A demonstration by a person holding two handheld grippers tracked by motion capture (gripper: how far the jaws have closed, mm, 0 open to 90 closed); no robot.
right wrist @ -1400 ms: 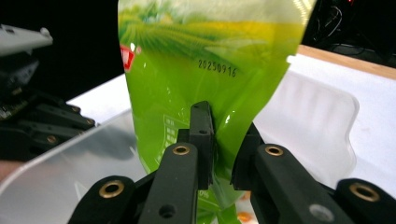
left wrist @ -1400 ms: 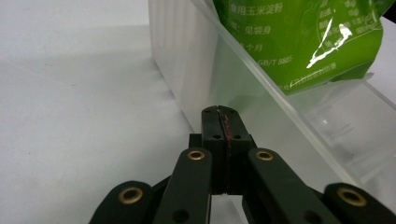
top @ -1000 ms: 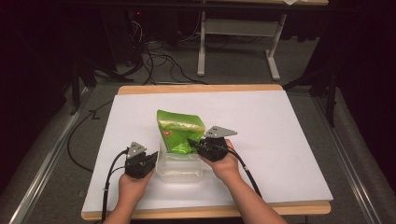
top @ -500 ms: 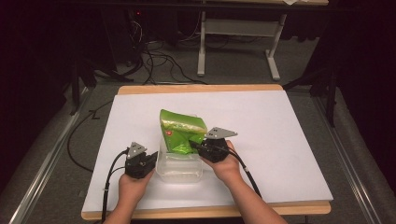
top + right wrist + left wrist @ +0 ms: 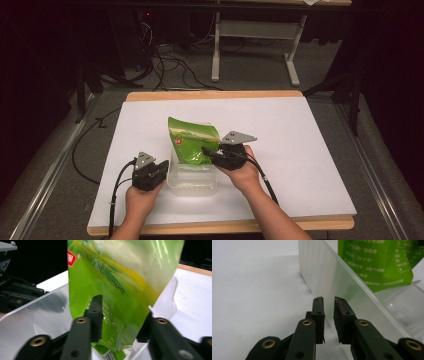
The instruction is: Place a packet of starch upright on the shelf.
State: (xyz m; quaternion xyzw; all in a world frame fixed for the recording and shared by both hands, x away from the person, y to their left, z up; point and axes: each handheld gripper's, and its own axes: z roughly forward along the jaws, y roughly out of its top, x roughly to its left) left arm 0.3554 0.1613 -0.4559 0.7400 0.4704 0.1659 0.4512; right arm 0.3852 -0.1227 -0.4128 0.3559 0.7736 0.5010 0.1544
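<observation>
Work in hand: a green pouch is going into a clear plastic container near the table's front edge

Pouch place: standing tilted, its lower end inside the container at the 12 o'clock wall, its top leaning toward 11 o'clock

Left gripper: sitting at the container's 9 o'clock wall; jaws have just been opening, now standing slightly apart with the wall in the gap, pads not pressing

Right gripper: at the pouch's 3 o'clock side; jaws have just been opening, standing apart with the pouch's edge between them, not pinching it

Risk: with both grips loosening, the tilted pouch may be tipping out over the rim, or the light container sliding on the white table

View difference: right gripper view is showing printed date digits and a red logo on the pouch; left gripper view is showing the translucent wall close up; high view is giving the overall layout and both hands
</observation>
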